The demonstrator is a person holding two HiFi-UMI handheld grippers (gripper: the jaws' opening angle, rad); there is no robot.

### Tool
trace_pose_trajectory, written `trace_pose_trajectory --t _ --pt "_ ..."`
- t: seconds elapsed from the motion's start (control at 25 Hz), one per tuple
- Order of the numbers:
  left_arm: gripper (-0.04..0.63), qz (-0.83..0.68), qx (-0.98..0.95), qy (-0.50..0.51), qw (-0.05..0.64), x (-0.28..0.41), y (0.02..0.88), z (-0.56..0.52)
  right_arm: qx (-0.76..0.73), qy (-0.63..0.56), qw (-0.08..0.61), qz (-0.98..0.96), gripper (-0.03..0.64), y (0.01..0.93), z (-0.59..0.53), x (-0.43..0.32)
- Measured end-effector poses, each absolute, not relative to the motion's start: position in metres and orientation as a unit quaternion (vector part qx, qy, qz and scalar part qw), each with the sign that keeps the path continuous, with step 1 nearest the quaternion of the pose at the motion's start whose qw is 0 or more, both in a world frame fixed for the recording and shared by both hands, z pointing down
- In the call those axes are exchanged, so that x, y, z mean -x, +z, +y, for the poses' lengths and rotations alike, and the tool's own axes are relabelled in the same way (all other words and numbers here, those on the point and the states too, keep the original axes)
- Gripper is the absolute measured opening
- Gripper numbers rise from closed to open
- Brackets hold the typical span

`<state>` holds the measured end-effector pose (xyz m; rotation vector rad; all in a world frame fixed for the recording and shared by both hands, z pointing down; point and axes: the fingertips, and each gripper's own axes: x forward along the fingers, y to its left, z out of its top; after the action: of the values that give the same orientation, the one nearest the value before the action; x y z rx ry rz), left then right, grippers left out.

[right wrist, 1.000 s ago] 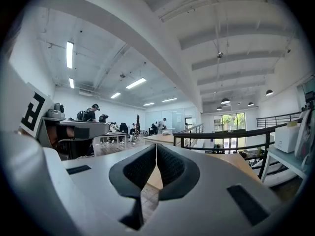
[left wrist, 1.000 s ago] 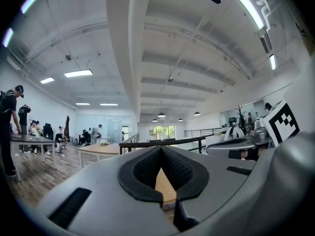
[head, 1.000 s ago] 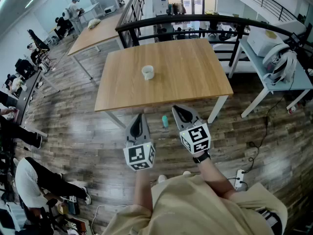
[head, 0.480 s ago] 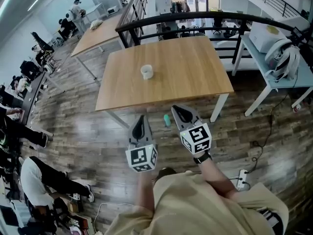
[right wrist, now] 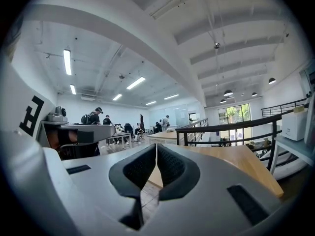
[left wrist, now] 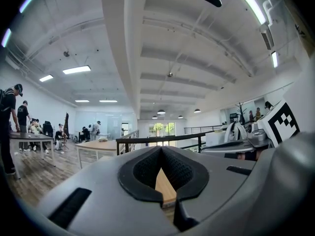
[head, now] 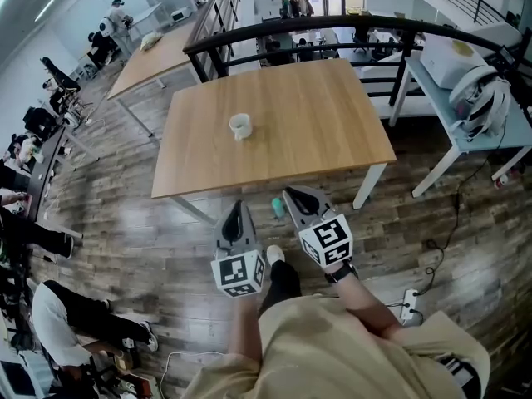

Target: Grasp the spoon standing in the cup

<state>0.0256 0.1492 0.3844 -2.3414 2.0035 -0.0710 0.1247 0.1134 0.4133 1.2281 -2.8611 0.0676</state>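
Person in beige shirt [head: 332, 347], standing on wood-plank floor [head: 150, 223], one gripper in each hand, both held low over the floor just short of the table's near edge

Left gripper [head: 237, 208]: marker cube at rear, jaws closed tip to tip, nothing between them

Right gripper [head: 292, 194]: marker cube at rear, jaws closed together, empty; just beside the left gripper, not touching it

Small teal object [head: 278, 208]: on the floor between the two gripper tips, under the table's near edge

Power strip [head: 407, 302]: on the floor at right

Wooden table [head: 316, 131]: light top, white legs, directly ahead of both grippers

Cup [head: 239, 125]: white, upright on the table top, left of centre, well apart from both grippers; the spoon in it is too small to make out

White side table [head: 440, 90]: right of the wooden table, carrying a white headset [head: 478, 98]

Black railing [head: 332, 25]: behind the wooden table

Second wooden table [head: 158, 56]: far left, with people seated and standing at desks beyond
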Motion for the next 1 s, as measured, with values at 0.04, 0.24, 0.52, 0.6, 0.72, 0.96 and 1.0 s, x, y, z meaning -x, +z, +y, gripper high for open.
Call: trace_pose_trajectory --t 0.04,0.24,0.52,0.6,0.72,0.96,1.0 --pt "0.003 0.648 0.761 -0.022 0.028 -0.024 0.387 0.138 -0.394 0.021 0.017 -0.919 0.018 0.416 0.103 -0.122" --pt "0.003 0.639 0.769 -0.020 0.024 -0.006 0.391 0.074 -0.400 0.017 0.027 -0.916 0.018 0.415 0.042 -0.101" --pt "0.003 0.630 0.776 -0.013 0.013 0.037 0.385 -0.029 -0.403 0.012 0.040 -0.914 0.018 0.406 -0.056 -0.057" --pt "0.003 0.627 0.779 -0.010 0.011 0.047 0.383 -0.055 -0.405 0.011 0.042 -0.913 0.018 0.405 -0.083 -0.046" --pt "0.003 0.625 0.781 -0.007 0.008 0.069 0.381 -0.092 -0.404 0.011 0.047 -0.914 0.018 0.403 -0.122 -0.022" --pt "0.003 0.625 0.780 -0.002 0.001 0.122 0.381 -0.155 -0.394 0.003 0.054 -0.918 0.018 0.403 -0.188 0.033" --pt "0.003 0.623 0.782 -0.001 0.000 0.127 0.384 -0.162 -0.392 0.000 0.054 -0.918 0.018 0.405 -0.195 0.039"
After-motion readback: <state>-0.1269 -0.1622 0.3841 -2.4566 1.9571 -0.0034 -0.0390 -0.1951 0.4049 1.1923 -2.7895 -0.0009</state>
